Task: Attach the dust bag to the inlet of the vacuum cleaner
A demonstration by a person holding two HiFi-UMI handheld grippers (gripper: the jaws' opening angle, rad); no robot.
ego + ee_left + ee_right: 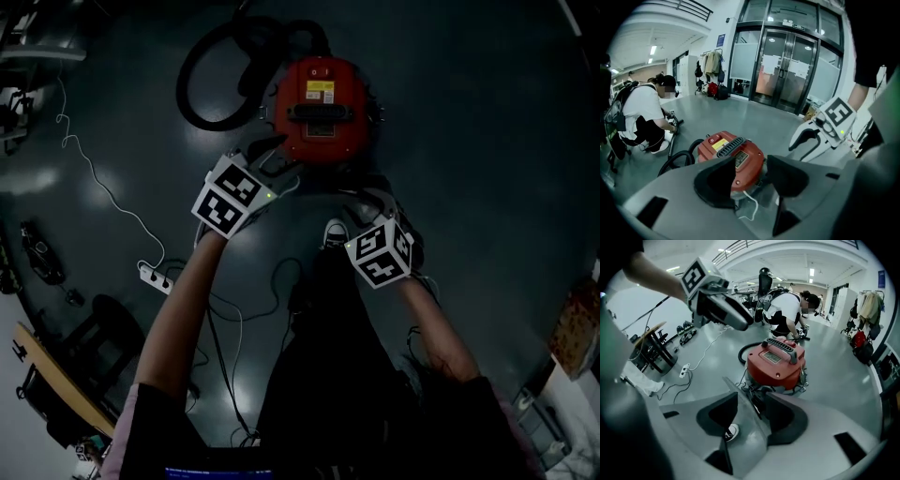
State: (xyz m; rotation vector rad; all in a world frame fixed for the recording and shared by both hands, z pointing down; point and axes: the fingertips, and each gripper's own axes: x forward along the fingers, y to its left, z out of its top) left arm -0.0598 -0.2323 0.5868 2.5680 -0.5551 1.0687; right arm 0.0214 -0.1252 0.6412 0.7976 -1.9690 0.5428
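**Red canister vacuum cleaner on the floor, with two hand-held grippers**

- Red vacuum cleaner (323,108): stands upright on the dark floor (487,141).
- Black hose (211,66): coiled just beside the vacuum, on its far left side.
- Left gripper (272,161): near the vacuum's near left edge, jaws spread, nothing between them.
- Right gripper (367,199): near the vacuum's near right edge, jaws spread wide, also empty.
- Dust bag: cannot be made out in any view.
- White power strip (155,277): well apart from the vacuum, on the near left.
- Crouching person (644,117): beyond the vacuum.

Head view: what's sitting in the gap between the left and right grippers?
The person's sneaker, down on the floor, shows between the left gripper and the right gripper in the head view.
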